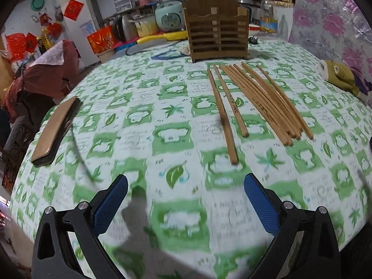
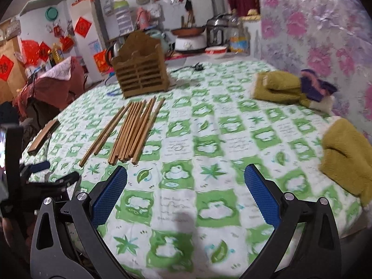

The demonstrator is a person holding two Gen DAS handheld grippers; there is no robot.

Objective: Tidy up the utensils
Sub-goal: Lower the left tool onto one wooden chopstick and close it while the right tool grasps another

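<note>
Several wooden chopsticks [image 1: 253, 102] lie side by side on the green-and-white tablecloth [image 1: 144, 121], in front of a brown slatted wooden holder [image 1: 217, 34]. My left gripper [image 1: 186, 181] is open and empty, just short of the nearest chopstick end. In the right wrist view the chopsticks [image 2: 130, 130] lie ahead to the left, with the holder [image 2: 141, 69] behind them. My right gripper [image 2: 186, 174] is open and empty above the cloth. The left gripper's black frame [image 2: 46, 176] shows at that view's left edge.
A flat brown case [image 1: 54, 130] lies near the table's left edge. Olive plush mittens [image 2: 276, 88] [image 2: 346, 158] lie at the right. A yellow-handled tool [image 1: 162, 37], cords and kitchen appliances [image 1: 168, 16] stand behind the holder. A chair with red cloth [image 1: 44, 79] stands at the left.
</note>
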